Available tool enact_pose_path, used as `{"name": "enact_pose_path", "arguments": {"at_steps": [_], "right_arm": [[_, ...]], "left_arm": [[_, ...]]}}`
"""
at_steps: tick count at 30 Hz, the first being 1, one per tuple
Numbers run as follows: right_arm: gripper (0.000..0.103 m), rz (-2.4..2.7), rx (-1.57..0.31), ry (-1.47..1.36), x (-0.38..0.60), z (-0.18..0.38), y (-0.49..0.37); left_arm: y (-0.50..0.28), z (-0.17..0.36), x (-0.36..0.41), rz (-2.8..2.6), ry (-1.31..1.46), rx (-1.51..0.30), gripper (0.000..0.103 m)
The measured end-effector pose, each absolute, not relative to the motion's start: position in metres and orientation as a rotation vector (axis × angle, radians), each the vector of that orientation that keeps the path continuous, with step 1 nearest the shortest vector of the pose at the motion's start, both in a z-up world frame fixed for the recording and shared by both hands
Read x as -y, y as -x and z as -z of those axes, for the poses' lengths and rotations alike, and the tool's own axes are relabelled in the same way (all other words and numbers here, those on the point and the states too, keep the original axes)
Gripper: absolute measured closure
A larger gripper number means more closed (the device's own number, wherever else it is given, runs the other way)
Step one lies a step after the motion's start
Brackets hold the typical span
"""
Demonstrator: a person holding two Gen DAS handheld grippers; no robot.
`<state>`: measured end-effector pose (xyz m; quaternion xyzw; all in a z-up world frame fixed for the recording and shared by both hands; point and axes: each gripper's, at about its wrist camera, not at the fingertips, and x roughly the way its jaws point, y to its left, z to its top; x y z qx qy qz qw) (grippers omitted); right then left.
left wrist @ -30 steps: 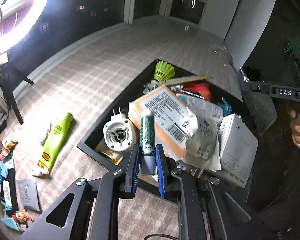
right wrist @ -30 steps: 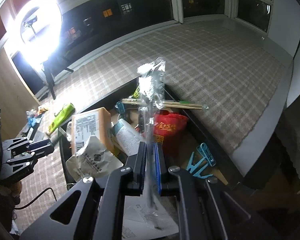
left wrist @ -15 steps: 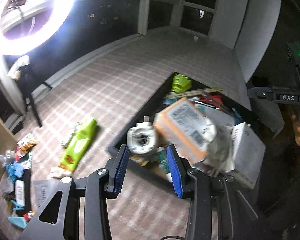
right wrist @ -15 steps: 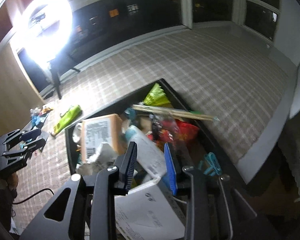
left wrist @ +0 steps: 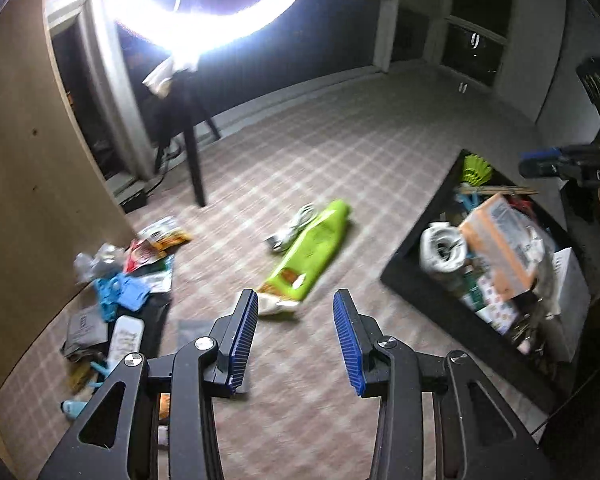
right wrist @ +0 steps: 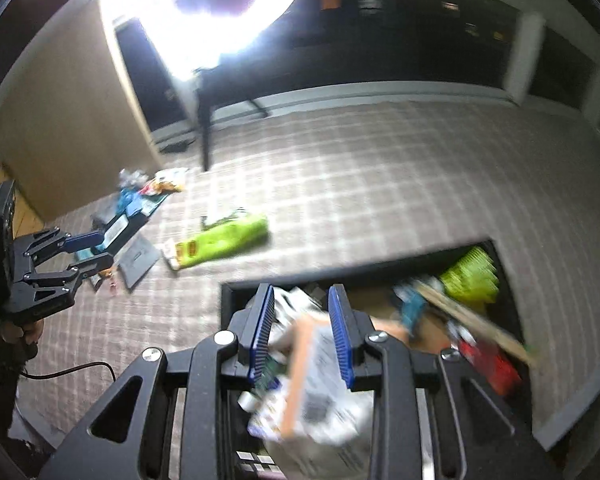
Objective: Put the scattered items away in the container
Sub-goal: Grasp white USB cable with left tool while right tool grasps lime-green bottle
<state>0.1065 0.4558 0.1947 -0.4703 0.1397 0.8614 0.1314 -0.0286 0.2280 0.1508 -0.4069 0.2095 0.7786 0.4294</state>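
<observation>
Hovering empty, left tongs [left wrist: 296, 340] stand parted w/ nothing between, aimed at the green tube [left wrist: 306, 254] lying loose on the checked counter [left wrist: 380, 140] — likely next pick. Right tongs [right wrist: 302, 332], also parted & empty, hang over the black container [right wrist: 508, 296], already heaped w/ items.

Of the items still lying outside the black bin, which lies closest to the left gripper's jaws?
The lime-green tube, lying alone mid-cloth; the others are piled by the wooden board.
</observation>
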Motion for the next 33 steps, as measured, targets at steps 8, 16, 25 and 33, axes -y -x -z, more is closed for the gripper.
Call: {"name": "enact_pose_path", "arguments": {"at_steps": [8, 16, 25, 33], "right_arm": [[0.075, -2.48, -0.446, 1.594, -0.443, -0.158, -0.02], [0.075, -2.347, -0.738, 1.698, -0.444, -0.114, 0.03], [0.075, -2.131, -1.045, 1.631, -0.466, -0.072, 0.055], [0.075, -2.03, -1.092, 1.619, -0.47, -0.062, 0.063]], "left_arm": [[0.063, -0.137, -0.24, -1.92, 1.023, -0.581, 0.066], [0.09, -0.116, -0.294, -1.776, 0.955, -0.725, 0.068], [0.11, -0.076, -0.335, -1.589, 0.953, -0.799, 0.07], [0.12, -0.057, -0.352, -1.507, 0.955, -0.812, 0.073]]}}
